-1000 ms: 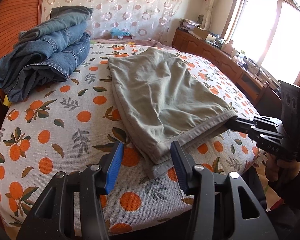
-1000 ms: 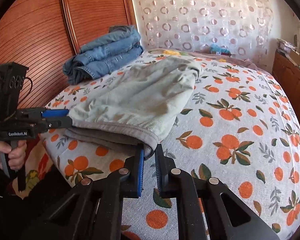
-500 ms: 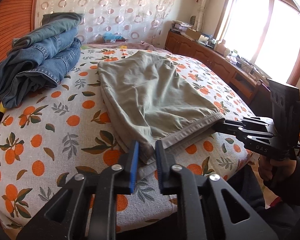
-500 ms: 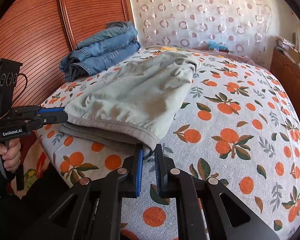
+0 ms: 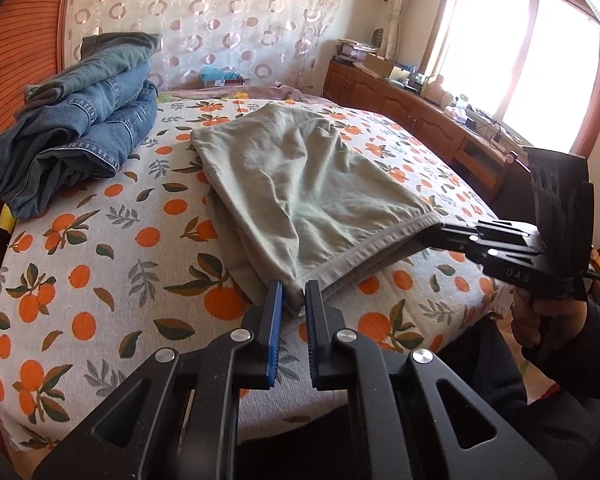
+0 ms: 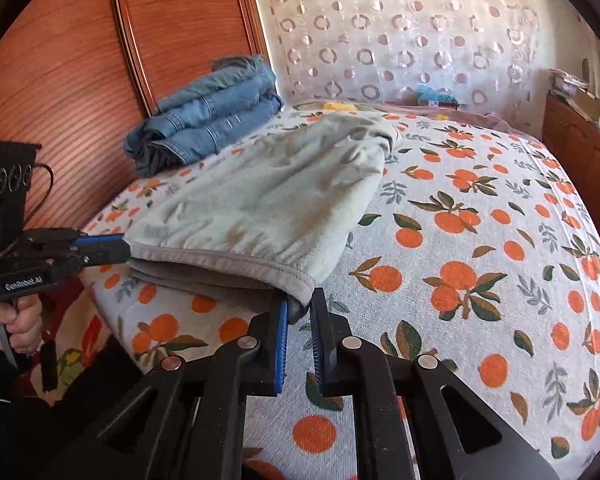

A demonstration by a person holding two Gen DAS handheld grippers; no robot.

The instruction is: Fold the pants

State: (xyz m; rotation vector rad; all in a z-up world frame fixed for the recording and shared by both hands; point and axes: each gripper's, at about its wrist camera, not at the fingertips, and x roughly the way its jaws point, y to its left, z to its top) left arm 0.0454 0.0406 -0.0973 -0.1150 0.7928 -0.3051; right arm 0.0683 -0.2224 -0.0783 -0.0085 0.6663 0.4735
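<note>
Both grippers, left [image 5: 293, 292] and right [image 6: 300, 306], pinch the grey-green pants [image 5: 300, 184] (waistband corners).

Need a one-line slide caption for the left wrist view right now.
Left gripper and right gripper shut on the waistband corners of the grey-green pants, folded jeans behind.

Our view: pants [image 5: 300, 196] corner buried between left gripper [image 5: 293, 294] pads, cabinet-top clutter [image 5: 440, 88] too small to identify.

Pants [image 5: 300, 184] lying on the bed [image 5: 100, 264], near edge at the bed's front, pile of jeans [image 5: 72, 136] behind and left, cabinet [image 5: 420, 120] along the right.
</note>
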